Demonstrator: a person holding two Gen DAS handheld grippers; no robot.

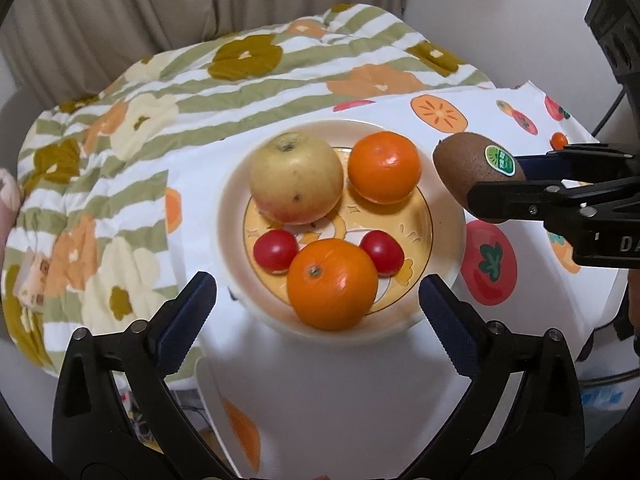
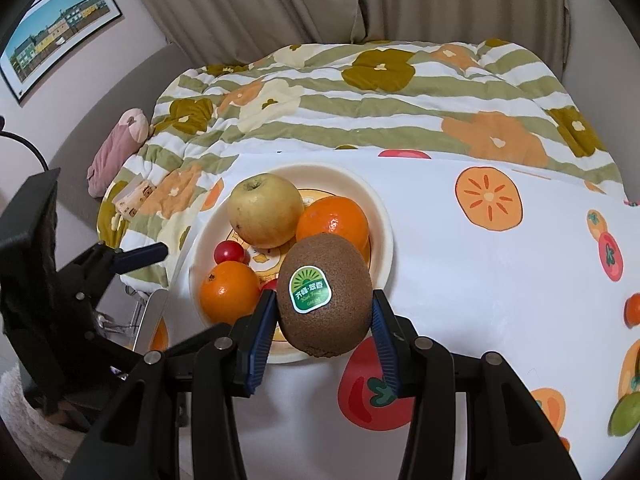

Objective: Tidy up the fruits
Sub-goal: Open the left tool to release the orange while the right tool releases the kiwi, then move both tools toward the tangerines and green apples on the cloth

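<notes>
A cream plate (image 1: pixel 444 216) (image 2: pixel 382 216) holds a yellow apple (image 1: pixel 297 178) (image 2: pixel 265 210), two oranges (image 1: pixel 384 167) (image 1: pixel 332 284) (image 2: pixel 230 290) and two cherry tomatoes (image 1: pixel 276 250) (image 1: pixel 382 252). My right gripper (image 2: pixel 325 312) is shut on a brown kiwi (image 2: pixel 325 300) with a green sticker and holds it above the plate's right rim; it shows in the left wrist view (image 1: pixel 472 172). My left gripper (image 1: pixel 318 296) is open and empty, just in front of the plate.
The plate stands on a white cloth with printed fruit (image 1: pixel 488 264) (image 2: pixel 488 200). A striped floral quilt (image 1: pixel 140 128) (image 2: pixel 360 100) lies behind and to the left. A green fruit (image 2: pixel 626 414) sits at the right edge. A pink soft toy (image 2: pixel 116 144) lies far left.
</notes>
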